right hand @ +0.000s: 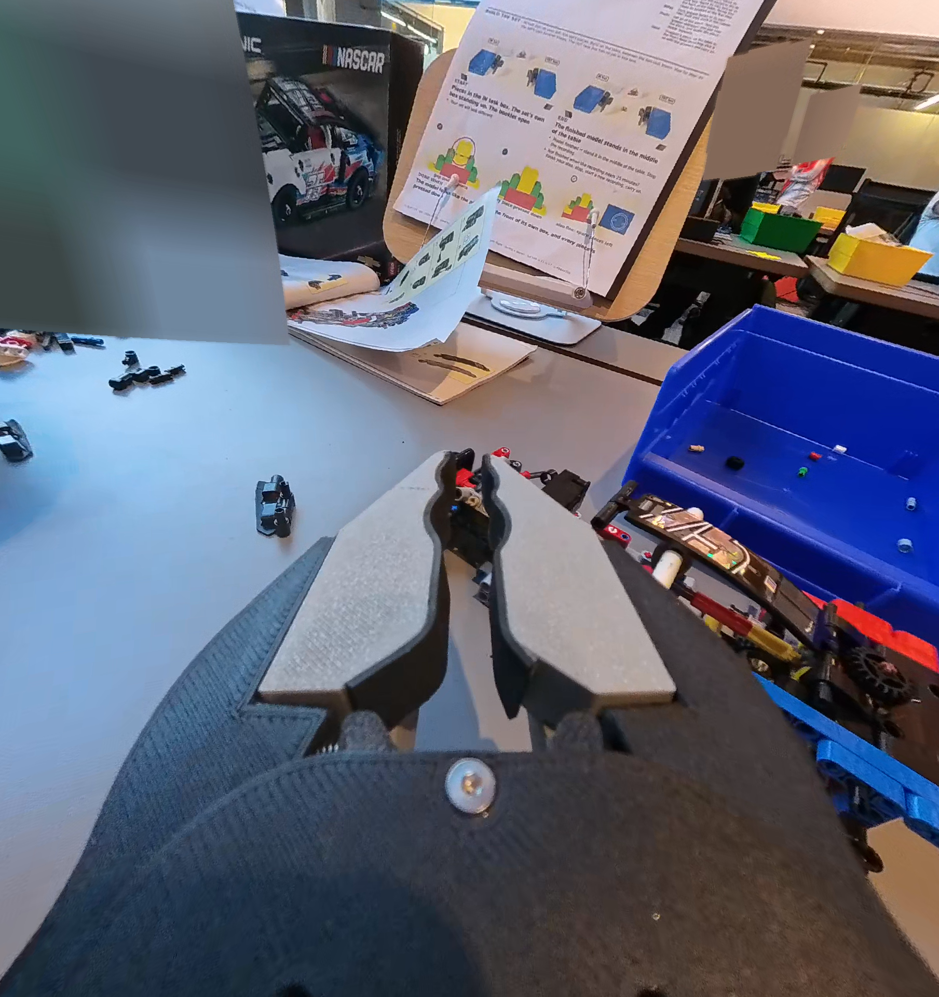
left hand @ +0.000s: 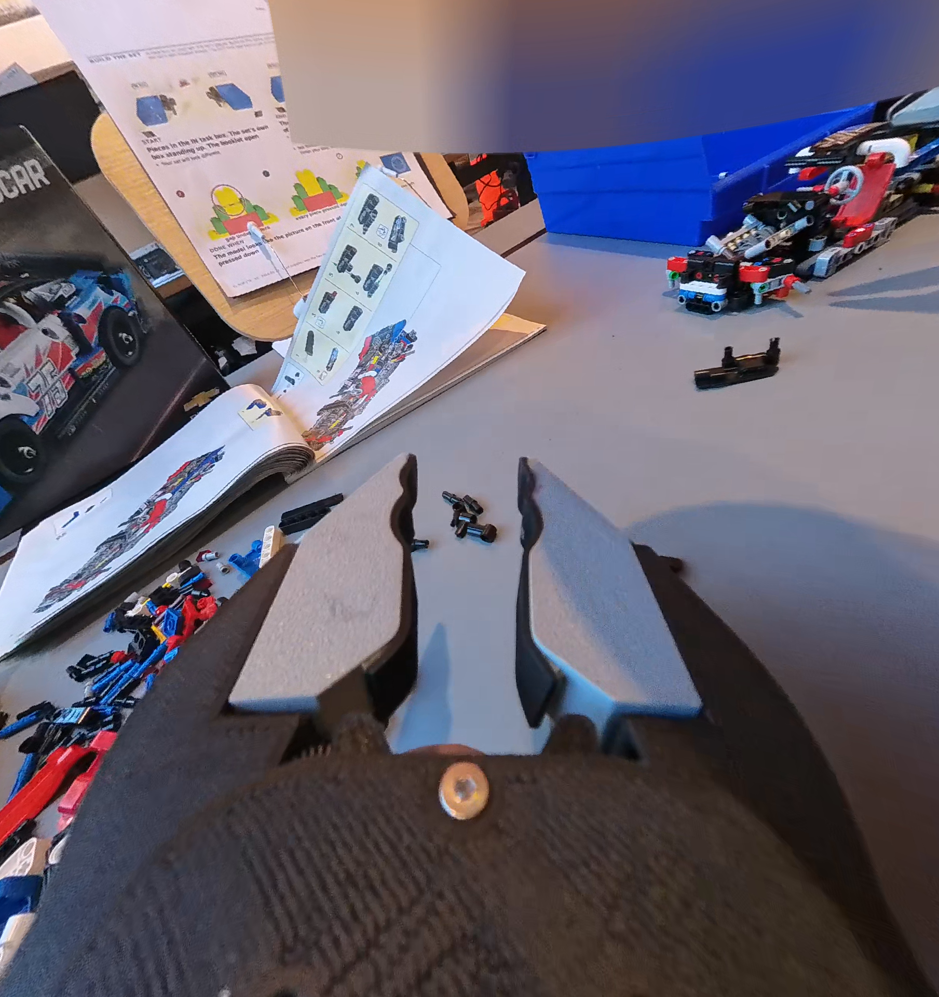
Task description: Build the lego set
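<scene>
The small black pins (left hand: pixel 470 515) are lying in a loose cluster on the grey table (left hand: pixel 672 458), just ahead of the left gripper (left hand: pixel 467 504) and framed by its tips, which are standing wide apart and holding nothing. So the left gripper is sitting nearer to them. The right gripper (right hand: pixel 472 485) is nearly closed around the front of the partly built car (right hand: pixel 753 620); whether it is truly pinching it I cannot tell. The car's long axis is running near-to-far beside the blue bin (right hand: pixel 812 377), which is holding only a few stray small pieces (right hand: pixel 812 458).
</scene>
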Tool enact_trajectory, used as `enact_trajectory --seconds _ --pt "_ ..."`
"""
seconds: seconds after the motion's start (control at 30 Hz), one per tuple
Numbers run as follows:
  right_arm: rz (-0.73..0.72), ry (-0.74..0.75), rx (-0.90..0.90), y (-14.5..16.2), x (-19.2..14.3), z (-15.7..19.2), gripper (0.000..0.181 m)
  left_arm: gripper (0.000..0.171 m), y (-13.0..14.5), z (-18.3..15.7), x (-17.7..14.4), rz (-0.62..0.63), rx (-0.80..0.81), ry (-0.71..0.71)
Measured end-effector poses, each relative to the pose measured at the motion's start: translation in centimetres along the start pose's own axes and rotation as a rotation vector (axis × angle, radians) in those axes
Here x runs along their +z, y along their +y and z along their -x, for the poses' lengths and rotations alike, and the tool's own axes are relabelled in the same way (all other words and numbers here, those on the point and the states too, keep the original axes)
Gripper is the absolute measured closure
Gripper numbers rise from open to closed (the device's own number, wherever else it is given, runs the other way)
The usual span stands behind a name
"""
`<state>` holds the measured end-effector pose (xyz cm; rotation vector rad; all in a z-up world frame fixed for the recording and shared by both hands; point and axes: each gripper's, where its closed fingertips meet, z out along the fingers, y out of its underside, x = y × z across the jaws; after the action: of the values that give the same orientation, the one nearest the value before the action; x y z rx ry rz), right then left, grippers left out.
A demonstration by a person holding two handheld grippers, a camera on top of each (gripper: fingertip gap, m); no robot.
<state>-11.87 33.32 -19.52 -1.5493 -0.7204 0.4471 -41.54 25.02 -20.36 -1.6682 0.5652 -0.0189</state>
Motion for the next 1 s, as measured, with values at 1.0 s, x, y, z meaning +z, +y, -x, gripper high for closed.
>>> enact_trajectory --seconds 1.0 --pt "-0.062 -0.111 0.128 -0.6 -0.2 0.1 0.177 0.166 8.4 16.7 21.3 0.704 0.386 0.161"
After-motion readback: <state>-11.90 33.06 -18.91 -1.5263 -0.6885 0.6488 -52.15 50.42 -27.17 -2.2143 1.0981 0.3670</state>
